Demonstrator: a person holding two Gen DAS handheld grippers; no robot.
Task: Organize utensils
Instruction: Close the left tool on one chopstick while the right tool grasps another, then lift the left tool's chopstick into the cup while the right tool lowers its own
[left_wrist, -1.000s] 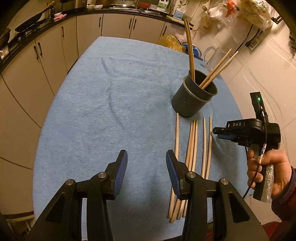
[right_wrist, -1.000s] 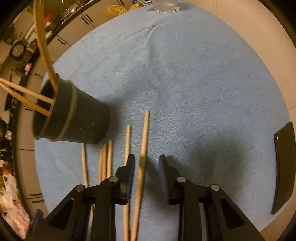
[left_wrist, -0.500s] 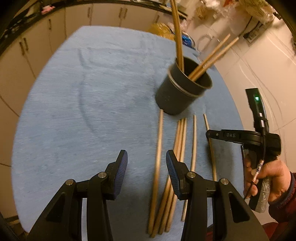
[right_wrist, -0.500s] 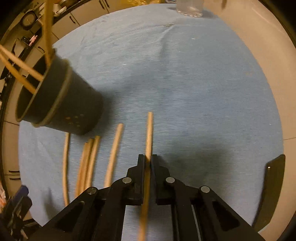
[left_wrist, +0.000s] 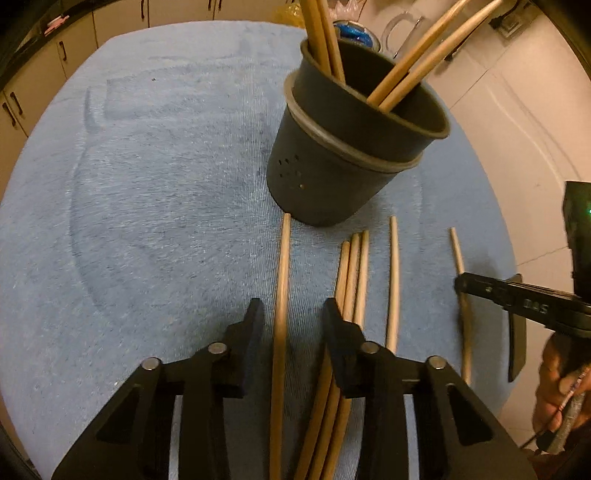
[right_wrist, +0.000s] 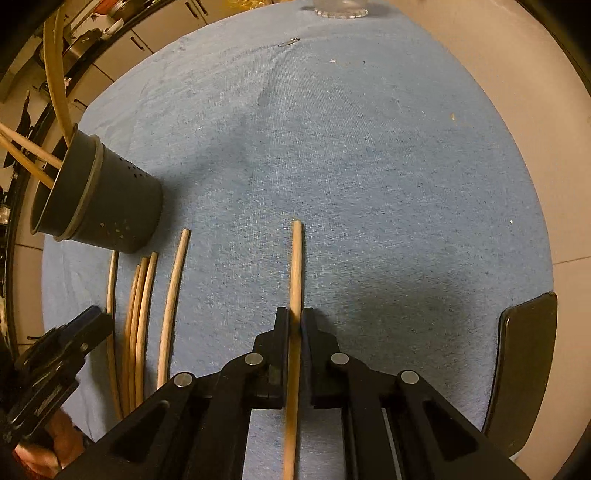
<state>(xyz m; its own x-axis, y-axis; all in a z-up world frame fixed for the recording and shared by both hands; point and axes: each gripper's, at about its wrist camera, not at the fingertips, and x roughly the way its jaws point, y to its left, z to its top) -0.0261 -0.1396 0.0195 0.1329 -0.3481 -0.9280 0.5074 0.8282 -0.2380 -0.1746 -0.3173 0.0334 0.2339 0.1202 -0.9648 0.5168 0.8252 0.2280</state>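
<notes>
left wrist view: blue cloth (left_wrist: 147, 184) and holder (left_wrist: 332, 162) loom nearer than before; four sticks inside, six lying. left gripper (left_wrist: 291, 317) closing around one chopstick (left_wrist: 282, 280), untouched. right gripper (right_wrist: 294, 325), earlier apart, pinches another stick (right_wrist: 295, 266).

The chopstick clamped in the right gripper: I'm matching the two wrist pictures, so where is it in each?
Left wrist: chopstick at far right, crossed by the right gripper.
Right wrist: centre, running up from the shut jaws.
Shared landmark: dark holder, upper middle in the left view, far left in the right.
</notes>
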